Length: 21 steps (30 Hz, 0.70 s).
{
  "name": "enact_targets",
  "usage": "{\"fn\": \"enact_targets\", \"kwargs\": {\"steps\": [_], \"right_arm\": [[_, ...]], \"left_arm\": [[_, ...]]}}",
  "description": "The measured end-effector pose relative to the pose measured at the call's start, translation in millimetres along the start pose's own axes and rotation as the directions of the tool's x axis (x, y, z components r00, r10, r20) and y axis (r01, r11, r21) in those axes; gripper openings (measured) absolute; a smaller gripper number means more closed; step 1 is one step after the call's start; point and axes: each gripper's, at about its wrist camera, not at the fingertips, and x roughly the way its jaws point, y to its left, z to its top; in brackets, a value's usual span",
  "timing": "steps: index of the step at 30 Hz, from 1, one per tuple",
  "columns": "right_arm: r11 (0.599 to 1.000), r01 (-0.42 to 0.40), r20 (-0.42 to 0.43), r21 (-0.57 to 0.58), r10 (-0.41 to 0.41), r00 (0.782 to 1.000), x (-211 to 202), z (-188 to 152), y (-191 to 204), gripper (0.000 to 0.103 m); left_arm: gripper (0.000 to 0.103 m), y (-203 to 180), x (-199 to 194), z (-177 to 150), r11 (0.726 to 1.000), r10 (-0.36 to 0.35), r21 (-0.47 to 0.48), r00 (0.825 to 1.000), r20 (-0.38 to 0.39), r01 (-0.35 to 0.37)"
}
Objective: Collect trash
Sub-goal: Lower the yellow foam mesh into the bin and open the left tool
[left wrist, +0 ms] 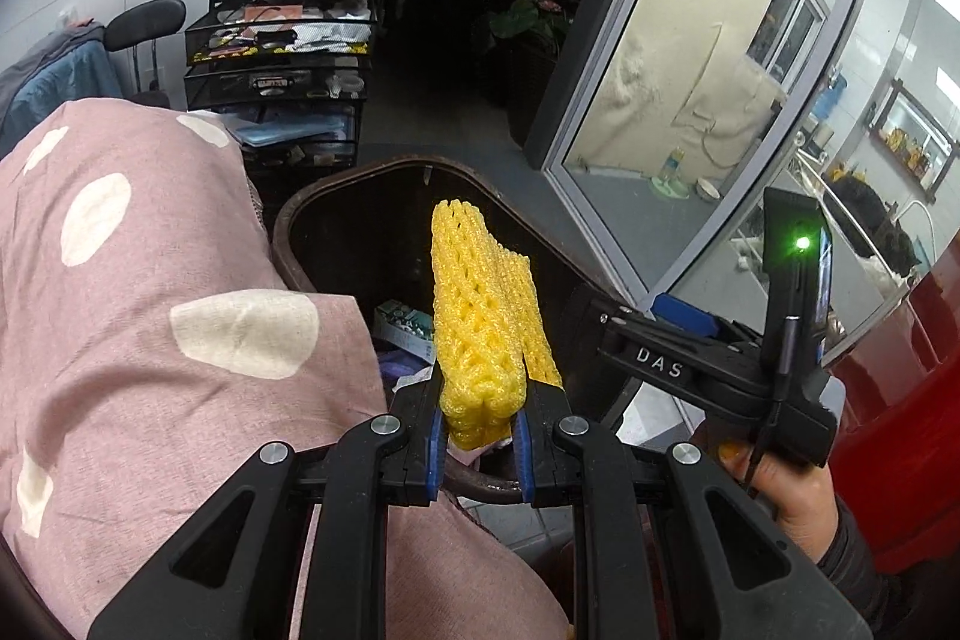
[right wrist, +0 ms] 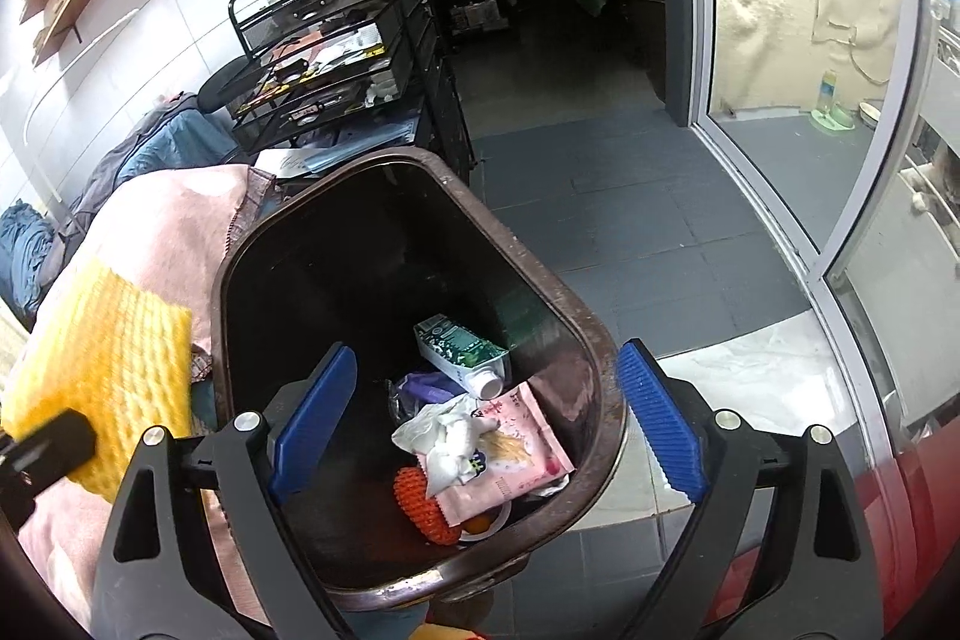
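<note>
A yellow foam fruit net [left wrist: 480, 316] is pinched at its lower end by my left gripper [left wrist: 480, 418], which is shut on it and holds it over the brown trash bin [left wrist: 336, 187]. In the right wrist view the same net [right wrist: 102, 370] shows at the left, just outside the bin's rim [right wrist: 240, 256]. My right gripper [right wrist: 486, 358] hangs wide open over the bin with nothing between its blue pads [right wrist: 312, 424]. Inside the bin lie a green milk carton [right wrist: 459, 352], white tissue [right wrist: 444, 436], a pink packet [right wrist: 516, 442] and an orange foam net [right wrist: 420, 502].
A pink cloth with pale dots [left wrist: 150, 310] covers the surface left of the bin. A black mesh cart [left wrist: 288, 40] topped with bottles stands behind. A glass door [left wrist: 690, 100] is to the right, with a red object [left wrist: 888, 430] beside a hand [left wrist: 786, 496].
</note>
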Motion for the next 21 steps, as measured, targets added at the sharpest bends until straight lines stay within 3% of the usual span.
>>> {"fn": "enact_targets", "kwargs": {"steps": [3, 4, 6, 8, 14, 21], "right_arm": [[1.0, 0.004, 0.001, 0.002, -0.004, 1.0, 0, 0, -2, 0.088], [1.0, 0.005, 0.0, 0.001, -0.005, 1.0, 0, 0, -2, 0.088], [1.0, 0.011, 0.002, 0.0, -0.011, 1.0, -1, 0, -3, 0.089], [1.0, 0.016, 0.007, 0.001, -0.016, 1.0, -2, 0, -3, 0.089], [0.999, 0.052, 0.02, 0.017, -0.052, 0.998, -2, 3, -10, 0.094], [0.998, 0.063, 0.027, 0.022, -0.064, 0.998, -4, 4, -13, 0.094]], "left_arm": [[0.018, -2, 7, 1, 1.0, 0.009, 0.011, 1.0, -0.022, -0.009], [0.023, -2, 9, 1, 1.0, 0.012, 0.016, 1.0, -0.029, -0.012], [0.035, -3, 12, -1, 1.0, 0.014, 0.018, 0.999, -0.041, -0.014], [0.059, -3, 12, -2, 0.999, 0.028, 0.018, 0.999, -0.034, -0.028], [0.081, -9, -2, -3, 0.996, 0.062, 0.059, 0.997, 0.035, -0.064], [0.09, -12, -19, -7, 0.991, 0.098, 0.078, 0.99, 0.103, -0.106]]}}
